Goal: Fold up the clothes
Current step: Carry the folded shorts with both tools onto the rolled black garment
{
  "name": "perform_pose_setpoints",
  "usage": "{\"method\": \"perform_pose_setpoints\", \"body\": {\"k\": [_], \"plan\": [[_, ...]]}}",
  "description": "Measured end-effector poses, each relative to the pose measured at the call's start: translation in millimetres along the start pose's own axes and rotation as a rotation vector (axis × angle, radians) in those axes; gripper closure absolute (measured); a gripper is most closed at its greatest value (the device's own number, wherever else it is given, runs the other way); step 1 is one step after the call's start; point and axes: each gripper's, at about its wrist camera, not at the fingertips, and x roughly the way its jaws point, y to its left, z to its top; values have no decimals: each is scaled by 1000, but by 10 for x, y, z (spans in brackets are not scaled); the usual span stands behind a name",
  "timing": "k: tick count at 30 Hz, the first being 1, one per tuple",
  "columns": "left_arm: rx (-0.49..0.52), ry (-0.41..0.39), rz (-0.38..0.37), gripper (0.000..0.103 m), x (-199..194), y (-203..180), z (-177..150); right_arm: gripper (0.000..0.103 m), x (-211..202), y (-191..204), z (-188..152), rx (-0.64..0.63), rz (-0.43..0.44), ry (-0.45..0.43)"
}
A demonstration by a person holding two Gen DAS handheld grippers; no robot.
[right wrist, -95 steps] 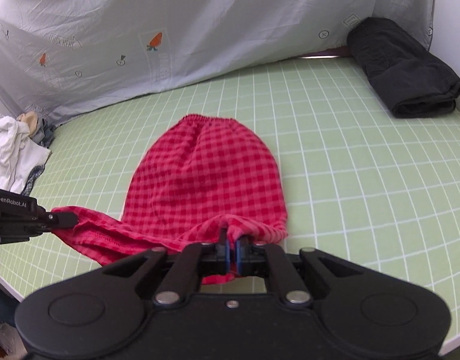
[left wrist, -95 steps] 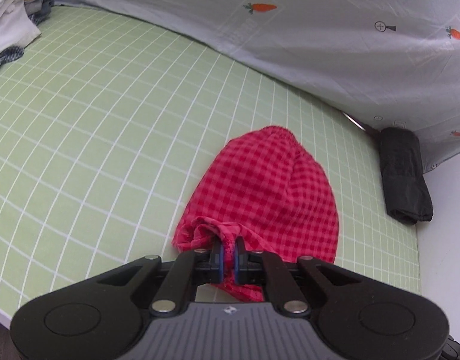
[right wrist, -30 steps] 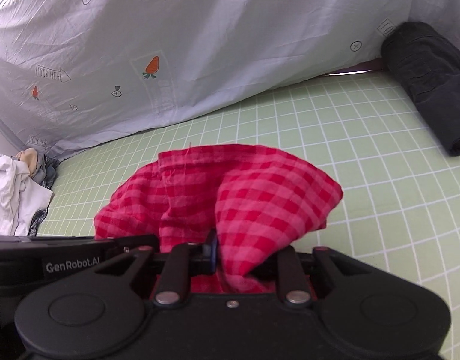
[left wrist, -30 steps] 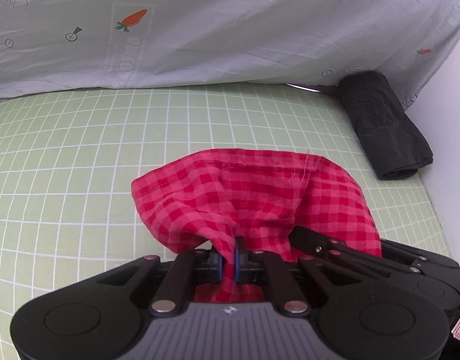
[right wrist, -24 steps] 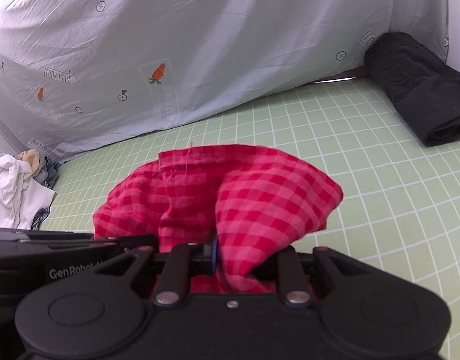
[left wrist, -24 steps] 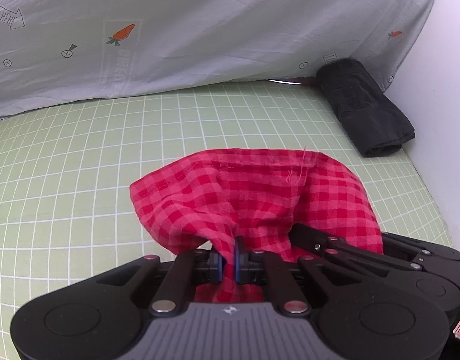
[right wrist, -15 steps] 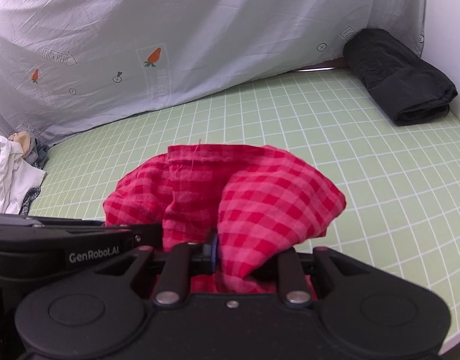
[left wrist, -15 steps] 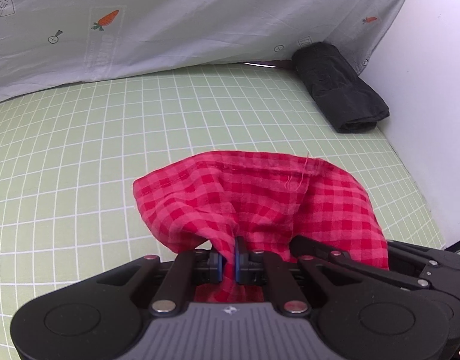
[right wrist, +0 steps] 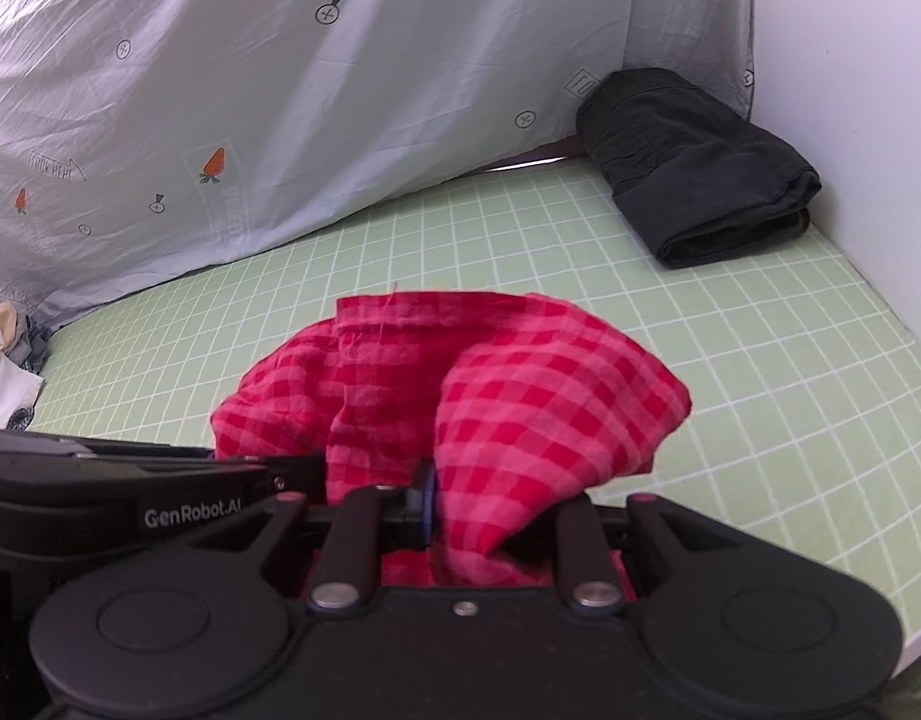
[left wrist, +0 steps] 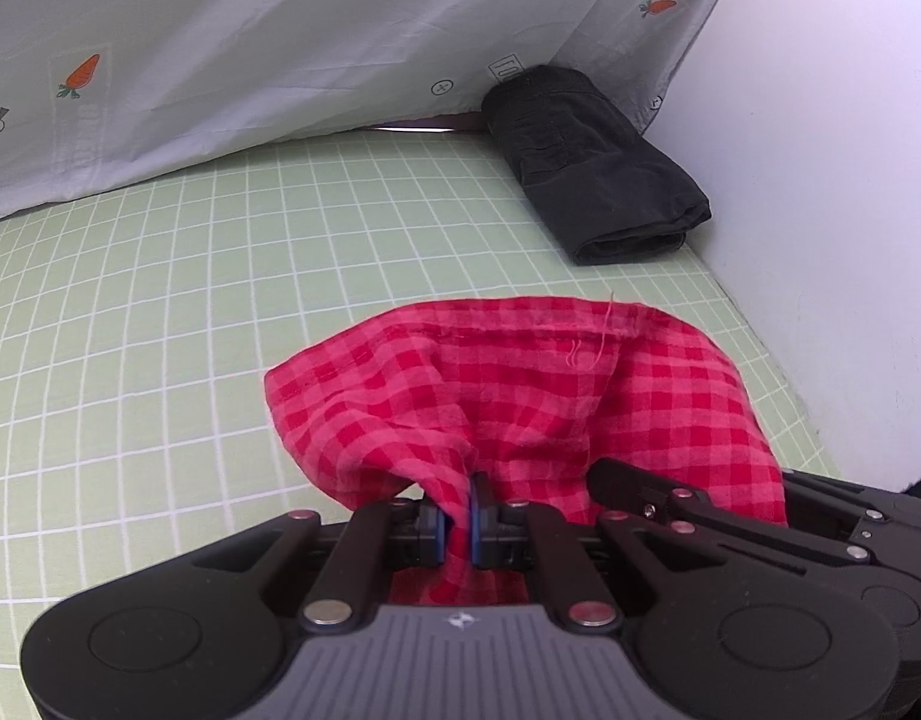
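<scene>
My left gripper (left wrist: 457, 521) & right gripper (right wrist: 427, 513) sit side by side, fingers of both clenched on the red checked cloth (left wrist: 520, 396), which bunches up w/ its hem on top, held above the green grid mat (left wrist: 160, 312). A folded black garment (right wrist: 700, 180) lies at the far right corner by the wall. Carrot-print sheet (right wrist: 280, 90) hangs behind; white clothes pile (right wrist: 4, 372) far left.

Red checked garment (left wrist: 520, 396), bunched, lifted
</scene>
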Motion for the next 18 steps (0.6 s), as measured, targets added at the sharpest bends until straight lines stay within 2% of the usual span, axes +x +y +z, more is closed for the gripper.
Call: {"method": "perform_pose_setpoints", "body": {"k": [4, 10, 18], "plan": [[-42, -65, 3, 95, 217, -470, 334, 83, 104, -542, 399, -39, 10, -40], [-49, -142, 6, 95, 666, -1137, 1085, 83, 261, -1354, 997, -98, 25, -99], [51, -234, 33, 94, 1377, -1795, 2193, 82, 744, -2024, 1895, -186, -24, -215]]}}
